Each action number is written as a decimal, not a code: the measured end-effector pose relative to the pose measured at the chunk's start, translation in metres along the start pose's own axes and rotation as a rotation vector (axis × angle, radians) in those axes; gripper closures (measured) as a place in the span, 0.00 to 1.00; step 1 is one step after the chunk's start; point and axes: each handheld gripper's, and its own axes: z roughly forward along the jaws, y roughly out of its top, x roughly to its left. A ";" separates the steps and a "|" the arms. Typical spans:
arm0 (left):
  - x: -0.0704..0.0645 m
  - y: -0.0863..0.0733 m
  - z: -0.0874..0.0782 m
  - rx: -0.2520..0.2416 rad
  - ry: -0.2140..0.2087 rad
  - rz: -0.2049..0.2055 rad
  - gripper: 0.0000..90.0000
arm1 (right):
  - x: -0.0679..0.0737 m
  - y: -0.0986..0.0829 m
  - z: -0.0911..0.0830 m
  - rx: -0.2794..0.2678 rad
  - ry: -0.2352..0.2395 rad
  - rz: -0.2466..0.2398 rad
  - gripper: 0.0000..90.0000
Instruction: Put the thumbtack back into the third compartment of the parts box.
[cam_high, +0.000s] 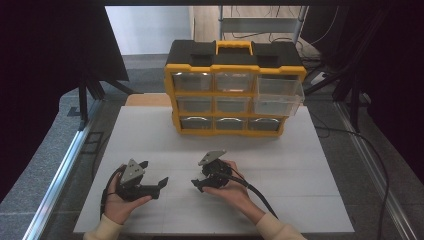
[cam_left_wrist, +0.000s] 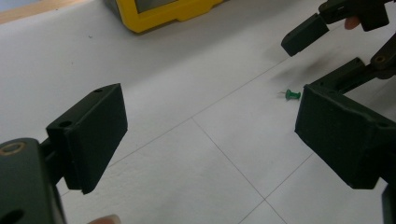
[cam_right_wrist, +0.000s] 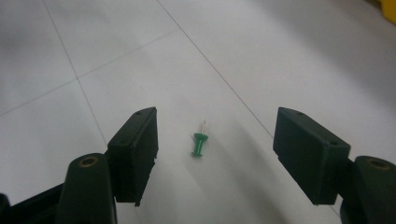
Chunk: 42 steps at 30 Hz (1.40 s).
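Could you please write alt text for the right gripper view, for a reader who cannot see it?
A small green push pin lies on its side on the white table, between the open black jaws of the right gripper, touching neither. Its metal point aims away from the camera.

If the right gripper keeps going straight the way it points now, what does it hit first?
Most likely the green pushpin, lying on the white table between the right gripper's open jaws and just ahead of them. Depth is uncertain.
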 end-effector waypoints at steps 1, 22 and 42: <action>0.000 0.000 0.000 0.000 0.000 0.000 0.11 | 0.000 -0.001 0.002 0.004 0.001 -0.003 0.35; -0.001 0.000 0.001 0.000 0.001 0.001 0.11 | 0.009 -0.002 0.012 0.067 -0.006 -0.052 0.90; 0.001 0.000 0.000 -0.002 0.002 0.001 0.11 | -0.008 0.004 -0.015 -0.070 0.096 0.068 0.95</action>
